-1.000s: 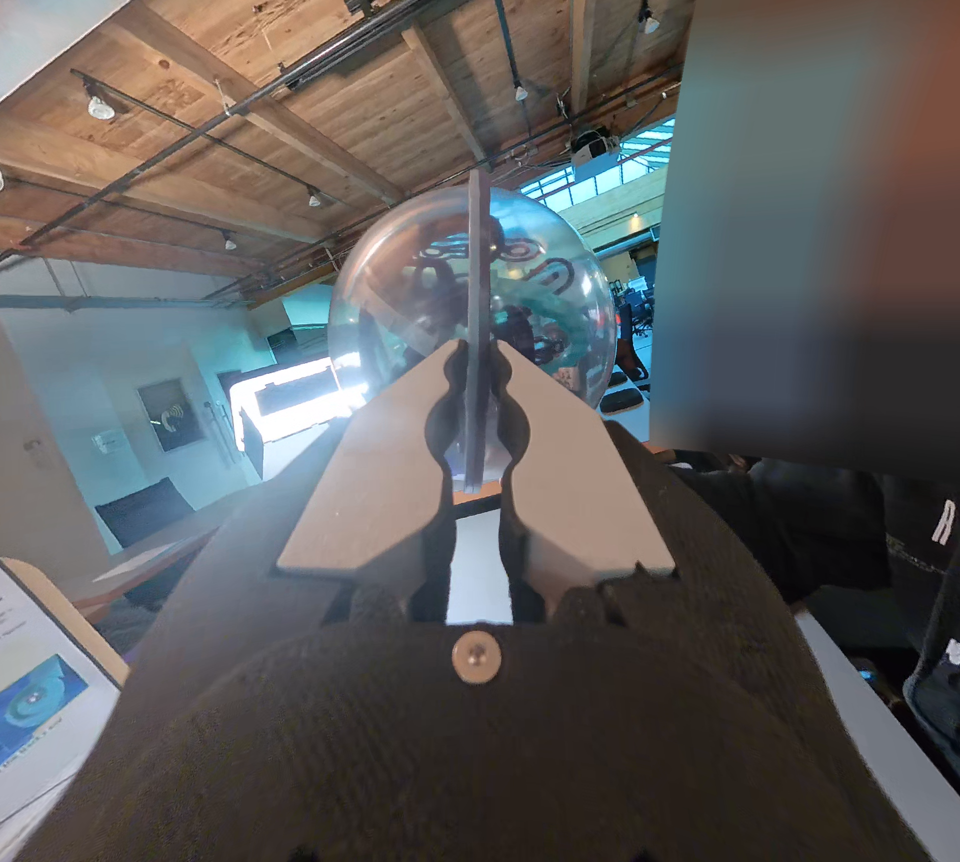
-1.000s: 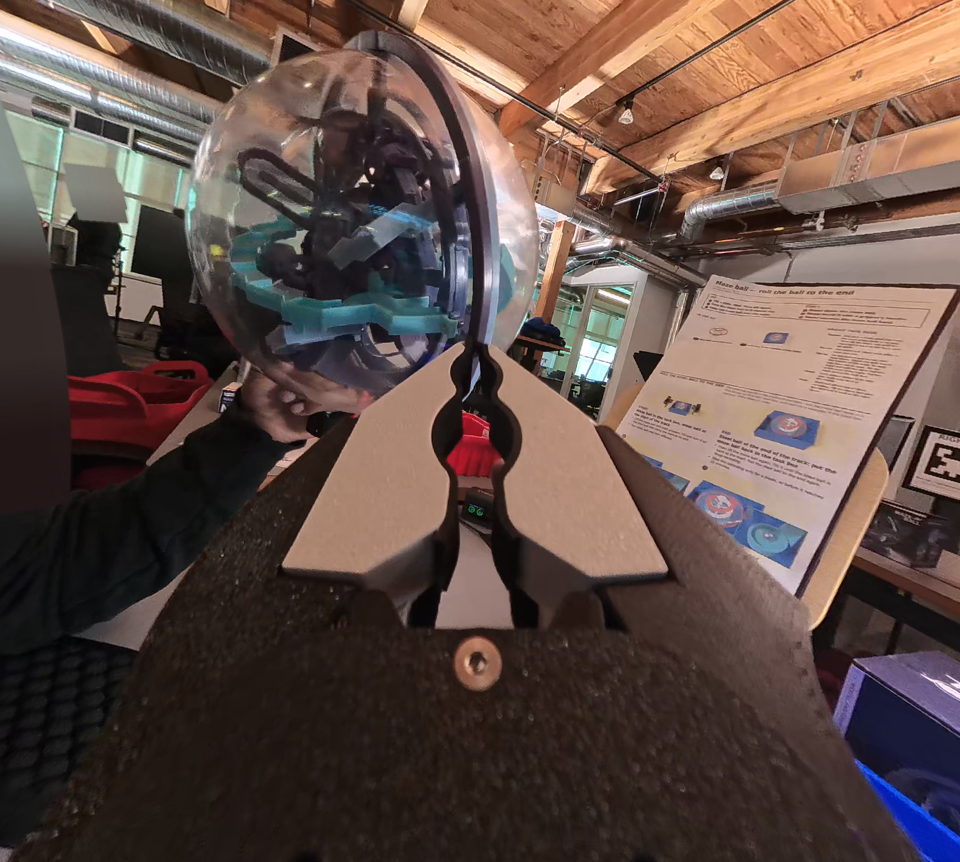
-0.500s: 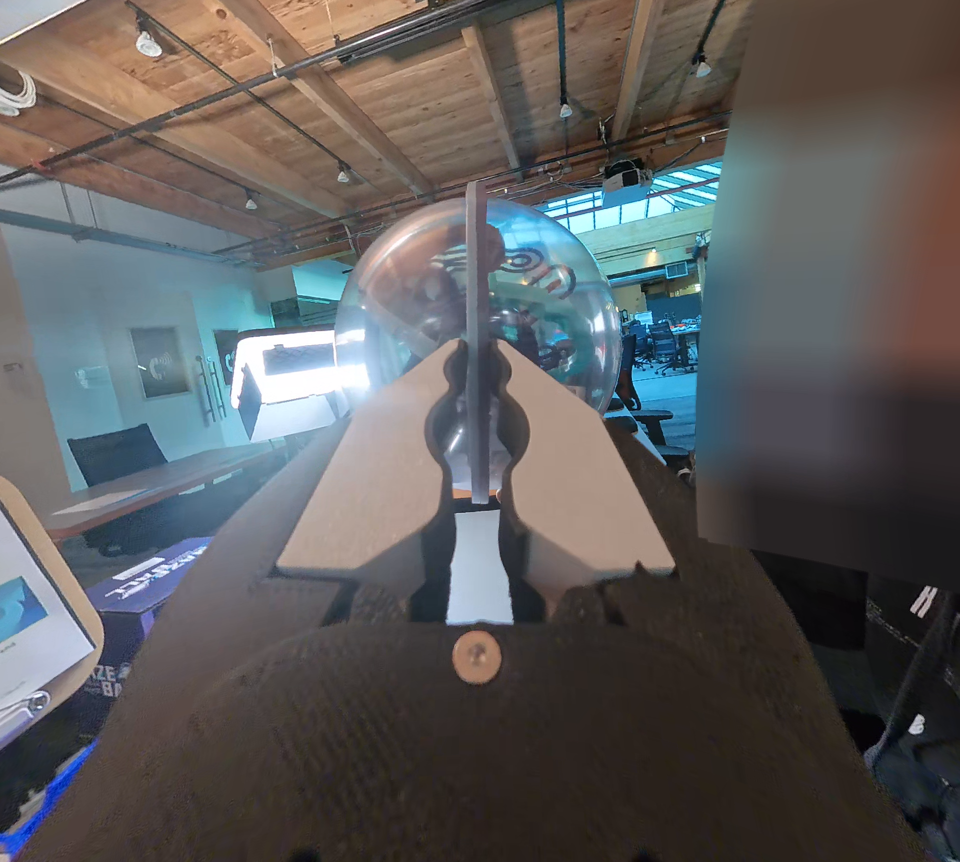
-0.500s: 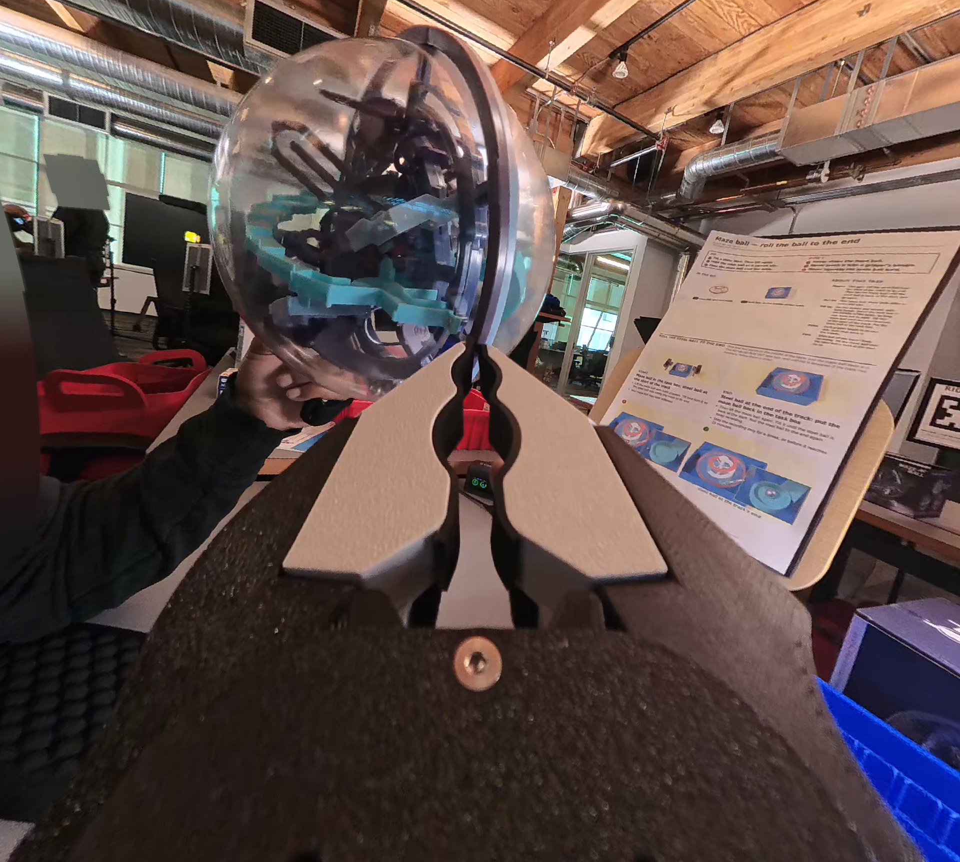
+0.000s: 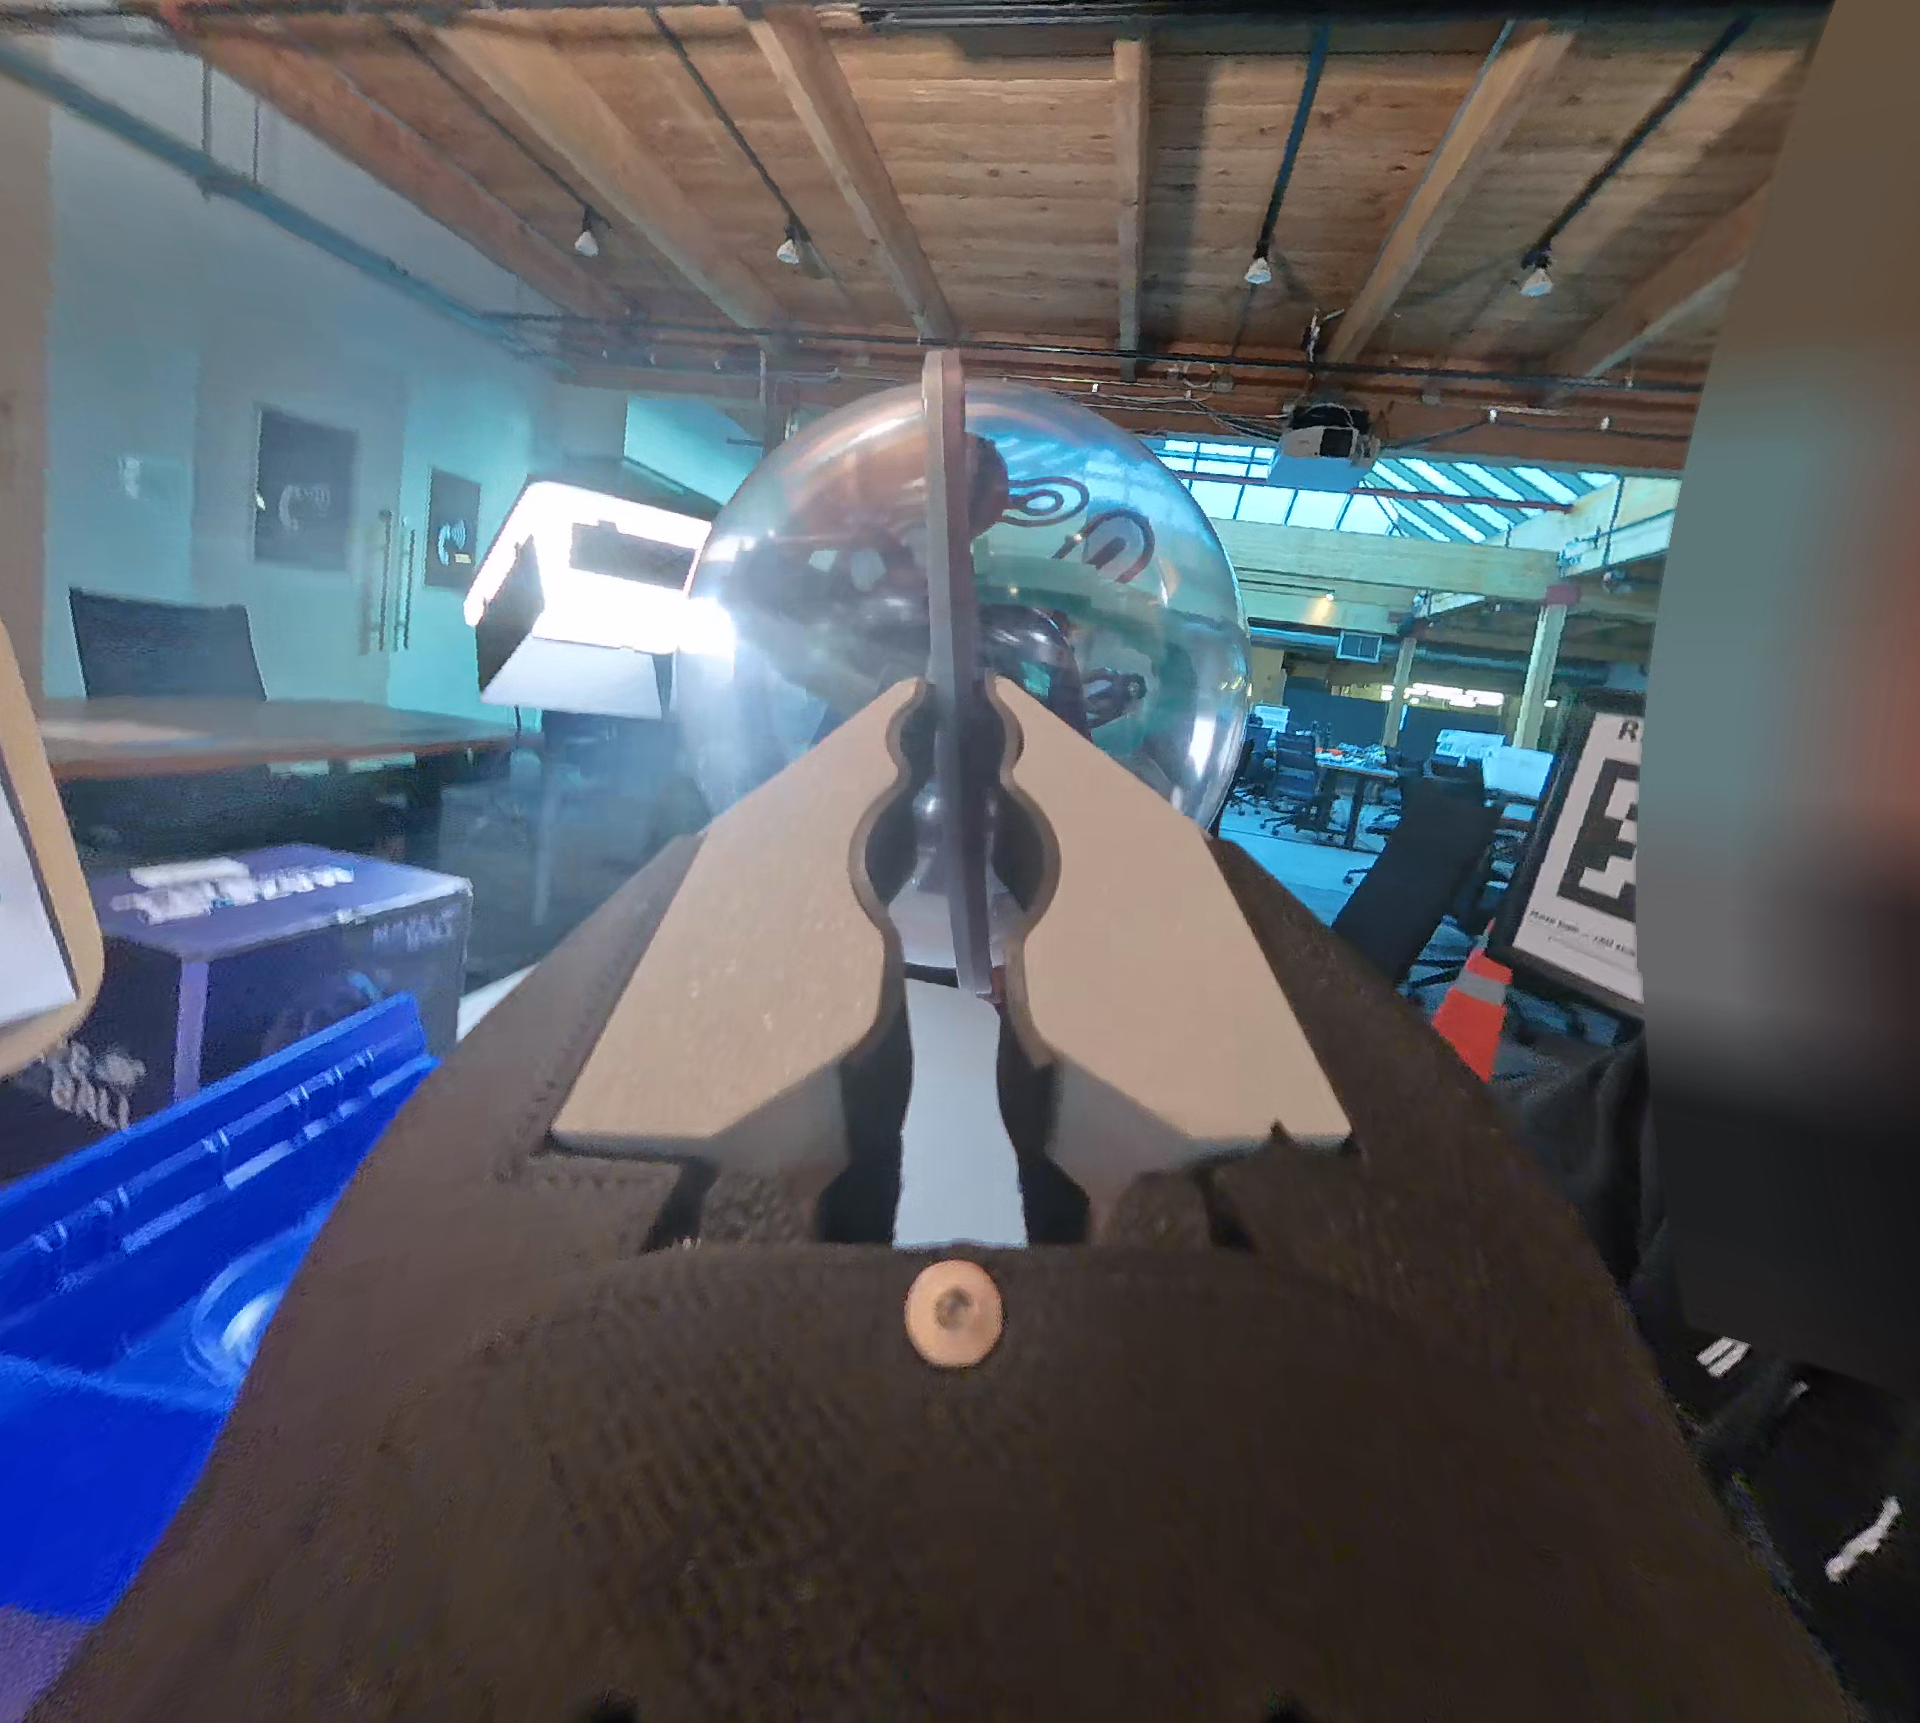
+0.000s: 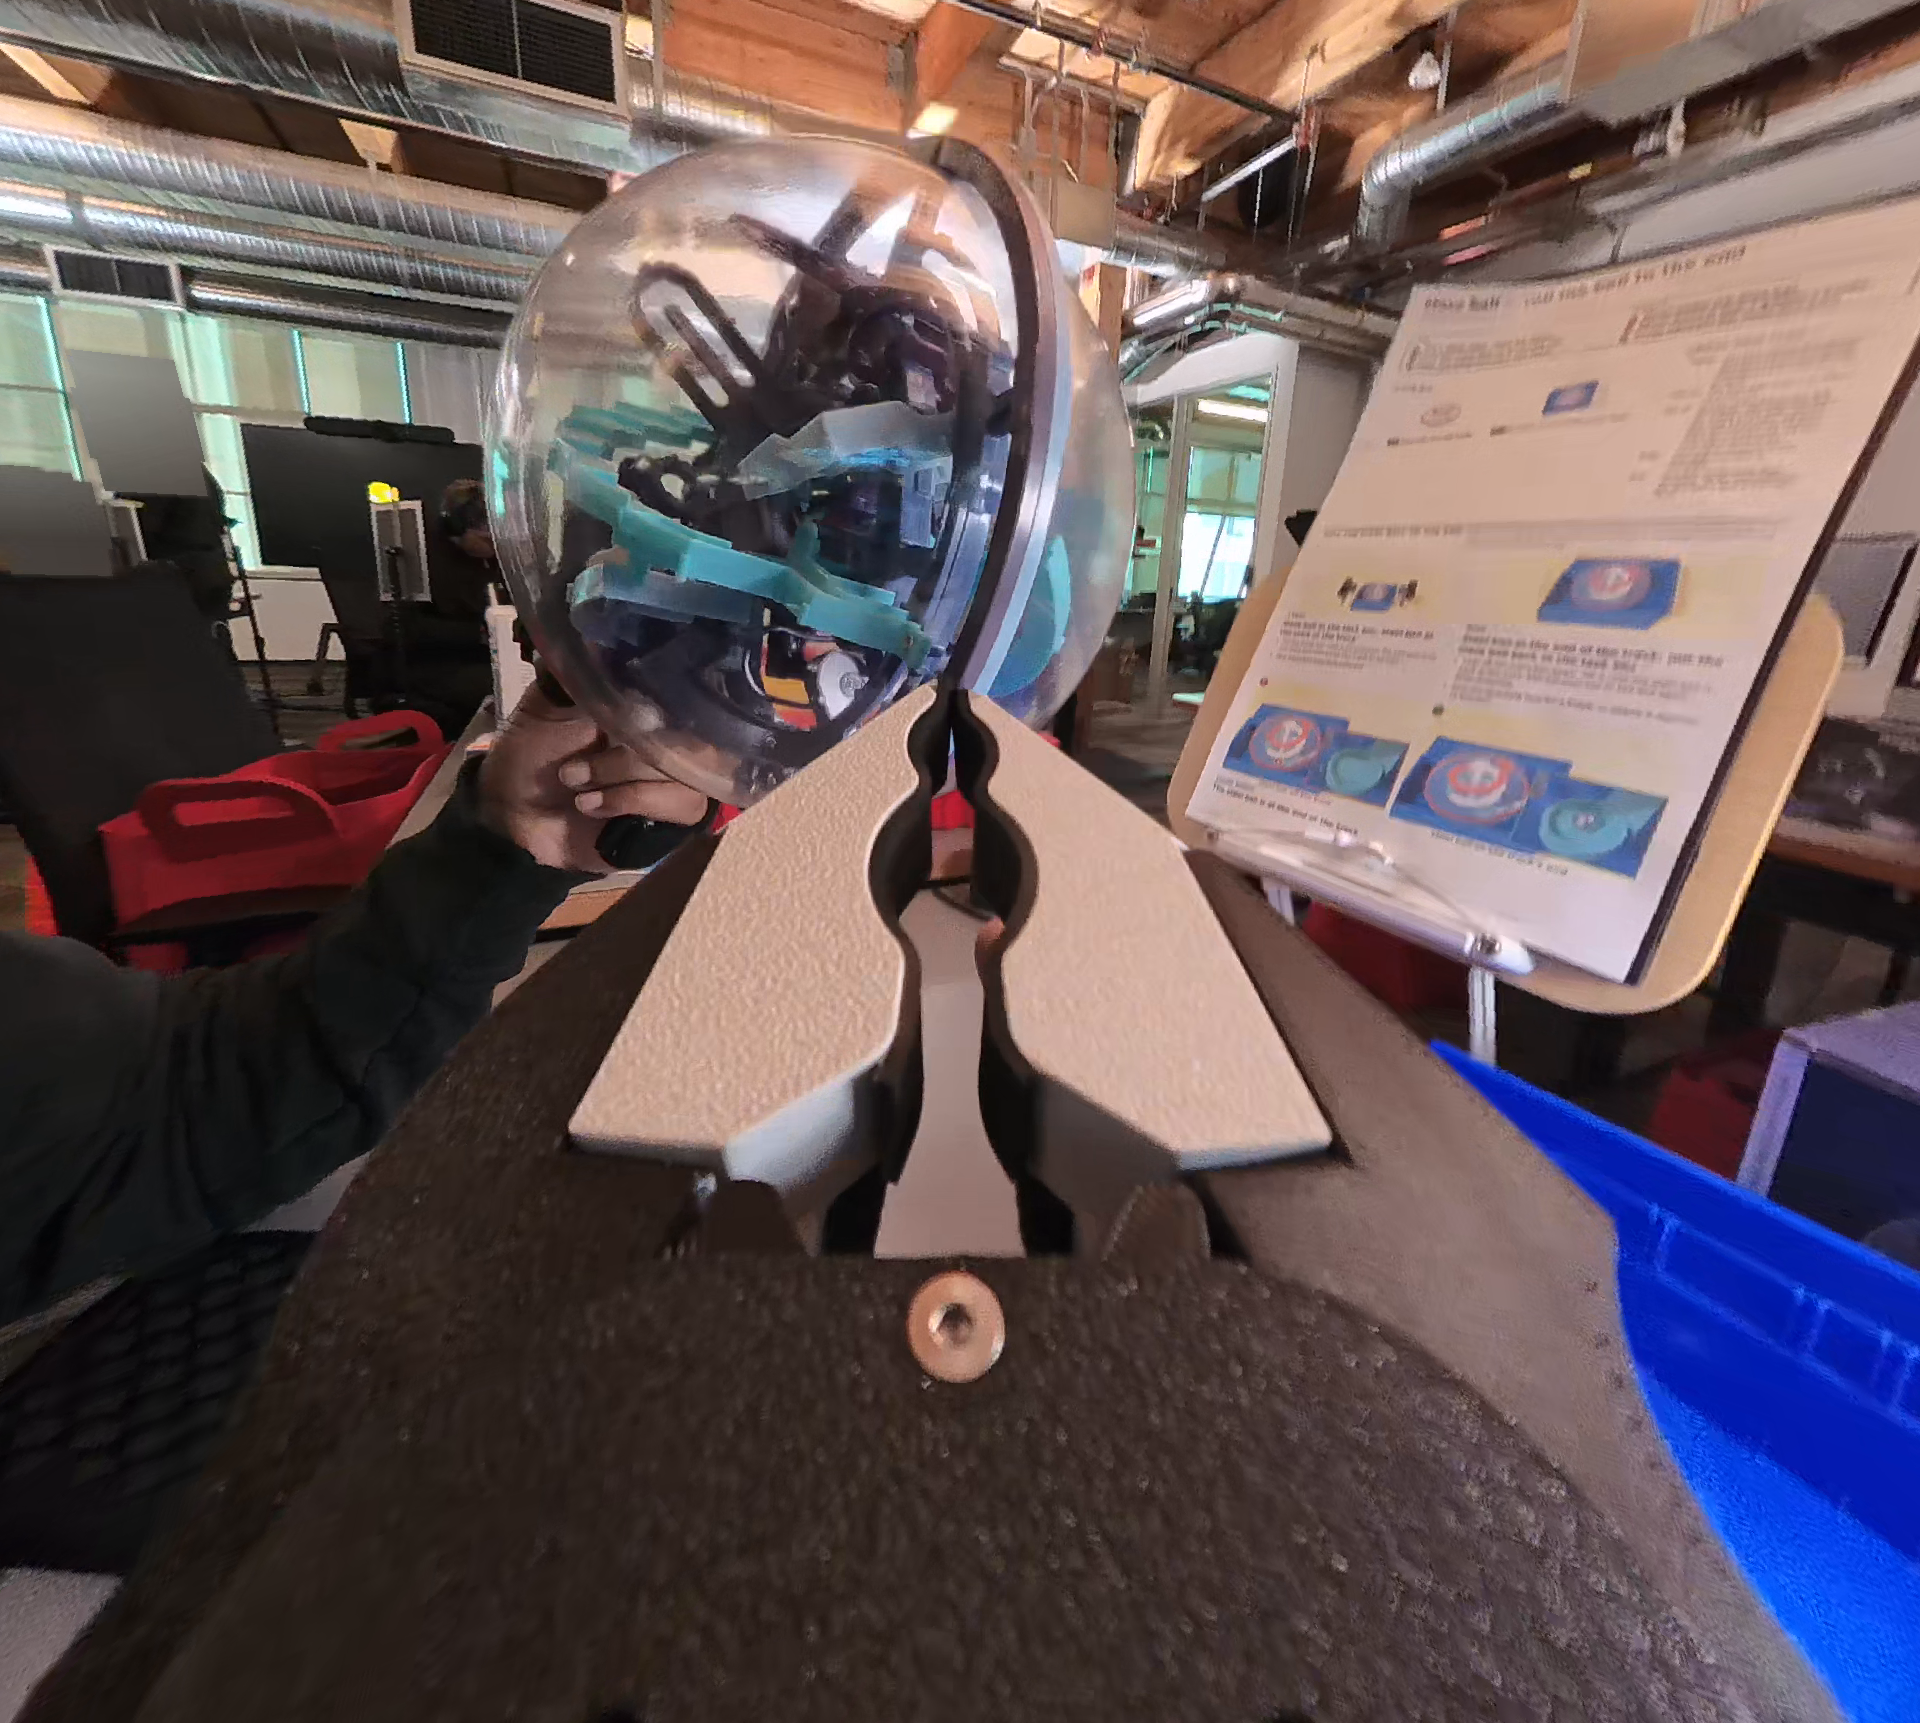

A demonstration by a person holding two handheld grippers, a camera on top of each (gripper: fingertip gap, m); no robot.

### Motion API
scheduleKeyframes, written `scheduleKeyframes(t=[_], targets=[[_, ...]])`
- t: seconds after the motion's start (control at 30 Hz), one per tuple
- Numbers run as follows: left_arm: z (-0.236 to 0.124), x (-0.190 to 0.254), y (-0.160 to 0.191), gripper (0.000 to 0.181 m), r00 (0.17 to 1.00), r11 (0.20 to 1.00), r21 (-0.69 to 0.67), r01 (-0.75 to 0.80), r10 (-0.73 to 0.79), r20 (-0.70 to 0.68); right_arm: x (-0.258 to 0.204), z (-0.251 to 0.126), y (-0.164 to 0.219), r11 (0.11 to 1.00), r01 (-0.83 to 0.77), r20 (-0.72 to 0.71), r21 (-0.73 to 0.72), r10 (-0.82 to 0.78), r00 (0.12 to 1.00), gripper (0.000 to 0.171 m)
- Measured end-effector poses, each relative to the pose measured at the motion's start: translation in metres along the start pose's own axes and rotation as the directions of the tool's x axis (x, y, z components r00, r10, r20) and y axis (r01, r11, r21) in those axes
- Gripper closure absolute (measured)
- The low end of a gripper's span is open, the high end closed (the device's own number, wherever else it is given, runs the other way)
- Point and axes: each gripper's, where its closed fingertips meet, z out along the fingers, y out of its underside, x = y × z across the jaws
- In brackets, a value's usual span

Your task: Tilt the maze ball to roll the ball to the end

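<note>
Maze ball (image 5: pixel 1081 634) is being held up in the air, well clear of any bench, with the timber ceiling (image 5: pixel 987 146) behind it in both views.

Left gripper (image 5: pixel 958 717): the jaws are pinching the thin dark rim (image 5: pixel 940 530) that runs round the clear sphere. In the left wrist view the rim is showing edge-on and nearly upright, passing down between the two grey fingers (image 5: pixel 758 935) and ending in the gap between them.

Right gripper (image 6: pixel 951 697): the jaws are closing at their tips on the same rim (image 6: pixel 1023 447) at the lower edge of the sphere. In the right wrist view the rim is leaning to the right, and most of the sphere is sitting left of it.

Inside the shell, a teal track (image 6: pixel 758 572) and dark purple track pieces (image 6: pixel 790 323) are showing. A small orange and white patch (image 6: pixel 821 686) is lying low in the sphere; whether that is the rolling ball cannot be told.

A person's hand (image 6: pixel 571 790), in a dark sleeve (image 6: pixel 239 1039), is gripping a dark handle just below and left of the sphere.

Surroundings: an instruction sheet on a wooden stand (image 6: pixel 1538 624) is standing to the right, a blue bin (image 6: pixel 1745 1341) is sitting low right, red bags (image 6: pixel 260 821) are lying at left, and a lit softbox (image 5: pixel 582 624) is glowing behind the sphere in the left wrist view.
</note>
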Motion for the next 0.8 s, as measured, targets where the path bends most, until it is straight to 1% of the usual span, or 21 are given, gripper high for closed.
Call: scheduleKeyframes(t=[0.07,0.13,0.27,0.37,0.5,0.6,0.73,0.8], targets=[[-0.006,-0.011,0.016,0.175,0.995,0.995,-0.018,0.099,-0.098,0.025,0.005,-0.004,0.013,0.998,-0.064,-0.007,-0.030,0.063,0.998,0.171],[-0.013,-0.021,0.039,0.175,0.972,0.972,-0.035,0.234,-0.233,0.044,0.009,-0.013,0.034,0.988,-0.137,-0.024,-0.074,0.136,0.990,0.171],[-0.036,-0.034,0.104,0.175,0.877,0.875,-0.082,0.477,-0.467,0.109,0.010,-0.042,0.084,0.942,-0.297,-0.102,-0.154,0.284,0.953,0.171],[-0.053,-0.032,0.151,0.175,0.795,0.789,-0.114,0.604,-0.585,0.160,0.002,-0.067,0.117,0.901,-0.389,-0.163,-0.194,0.361,0.918,0.171],[-0.073,-0.025,0.204,0.175,0.699,0.680,-0.172,0.713,-0.669,0.253,-0.012,-0.101,0.166,0.823,-0.488,-0.280,-0.292,0.414,0.866,0.171],[-0.085,-0.021,0.230,0.175,0.638,0.601,-0.219,0.769,-0.698,0.325,-0.027,-0.121,0.198,0.747,-0.556,-0.342,-0.365,0.447,0.826,0.171],[-0.096,-0.014,0.254,0.174,0.574,0.510,-0.264,0.819,-0.718,0.393,-0.039,-0.137,0.218,0.671,-0.617,-0.388,-0.412,0.483,0.785,0.171],[-0.098,-0.012,0.258,0.175,0.551,0.480,-0.270,0.835,-0.733,0.399,-0.040,-0.138,0.216,0.663,-0.624,-0.391,-0.413,0.490,0.779,0.171]])
